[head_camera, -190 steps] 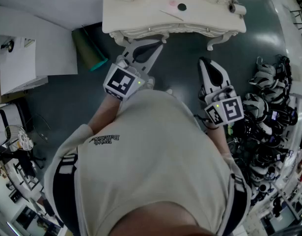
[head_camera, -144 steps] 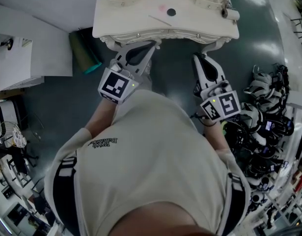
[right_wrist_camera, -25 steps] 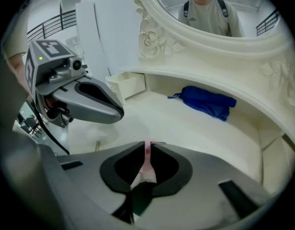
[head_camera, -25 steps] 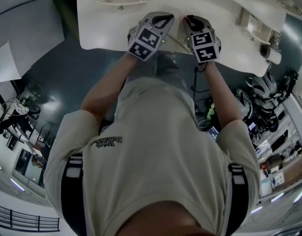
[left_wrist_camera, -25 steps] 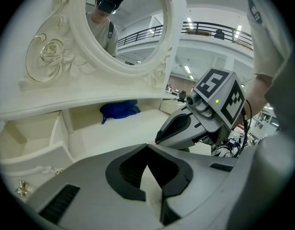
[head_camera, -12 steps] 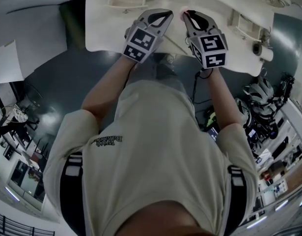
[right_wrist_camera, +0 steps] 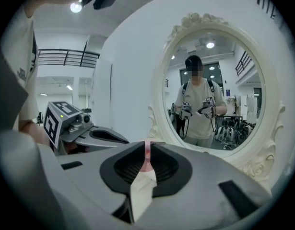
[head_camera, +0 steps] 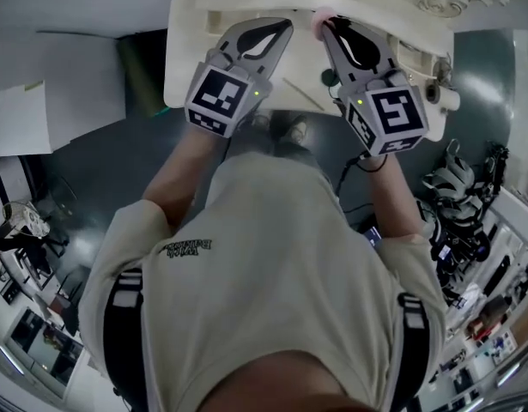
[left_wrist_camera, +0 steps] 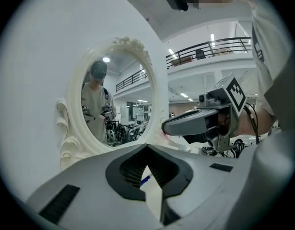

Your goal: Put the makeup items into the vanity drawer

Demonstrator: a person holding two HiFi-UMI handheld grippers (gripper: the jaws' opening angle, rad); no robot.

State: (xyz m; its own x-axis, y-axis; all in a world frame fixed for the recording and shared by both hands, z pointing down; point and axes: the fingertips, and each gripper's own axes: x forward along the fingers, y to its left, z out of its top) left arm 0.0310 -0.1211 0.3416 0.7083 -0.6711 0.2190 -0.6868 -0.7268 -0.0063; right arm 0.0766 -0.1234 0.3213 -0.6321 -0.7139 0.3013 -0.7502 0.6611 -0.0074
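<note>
The cream vanity table (head_camera: 203, 75) lies below both raised grippers. My right gripper (head_camera: 325, 24) is shut on a small pink makeup item (head_camera: 318, 15), which shows as a thin pink strip (right_wrist_camera: 147, 158) between its jaws in the right gripper view. My left gripper (head_camera: 286, 24) hangs beside it with its jaws shut and tips together; a short blue streak (left_wrist_camera: 145, 179) shows through the slit behind them. A thin stick (head_camera: 302, 95) and a small black round item (head_camera: 330, 77) lie on the tabletop. The oval mirror (left_wrist_camera: 113, 104) in its ornate frame (right_wrist_camera: 262, 162) stands just ahead.
Small raised compartments (head_camera: 219, 17) sit at the back of the tabletop, and a pale cylinder (head_camera: 444, 98) lies at its right end. A white cabinet (head_camera: 57, 84) stands at the left. A heap of helmets and gear (head_camera: 470, 221) fills the floor at the right.
Both grippers have risen from the tabletop toward the head camera and look larger. The right one still carries the pink item. The left jaws stay shut.
</note>
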